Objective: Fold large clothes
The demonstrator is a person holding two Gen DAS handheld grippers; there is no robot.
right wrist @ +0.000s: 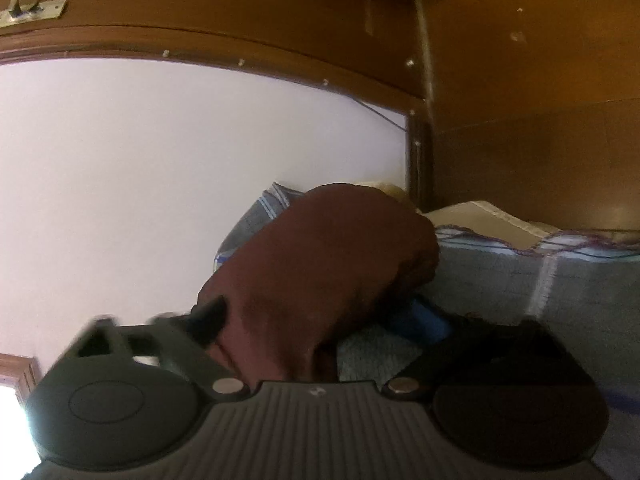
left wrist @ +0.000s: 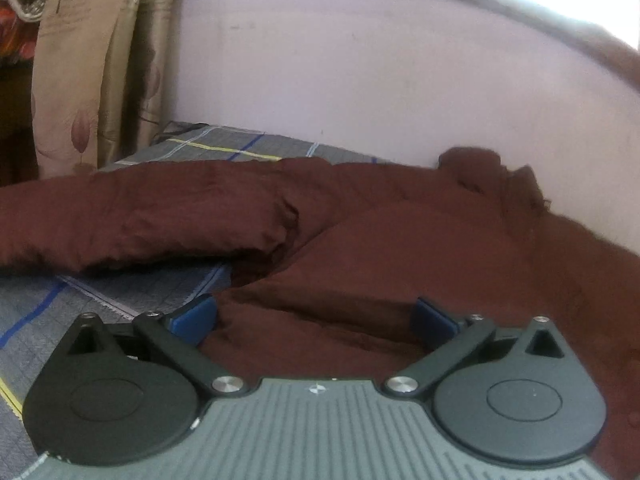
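Observation:
A large maroon garment (left wrist: 360, 248) lies spread on a grey checked bedsheet (left wrist: 120, 296), one sleeve stretched out to the left. My left gripper (left wrist: 314, 320) hangs low over its near edge, open wide. Fabric lies between the blue pads (left wrist: 192, 316) without being pinched. In the blurred, tilted right wrist view a bunched part of the same garment (right wrist: 320, 260) rises between the fingers of my right gripper (right wrist: 316, 322). The dark left finger touches the cloth. A strip of bedsheet (right wrist: 500, 280) shows between the cloth and the blue right pad (right wrist: 420, 324).
A pale wall (left wrist: 360, 80) runs along the far side of the bed. A beige patterned curtain (left wrist: 100, 80) hangs at the far left corner. Brown wooden panelling (right wrist: 520, 80) and a pale pillow edge (right wrist: 480, 216) stand beyond the garment in the right wrist view.

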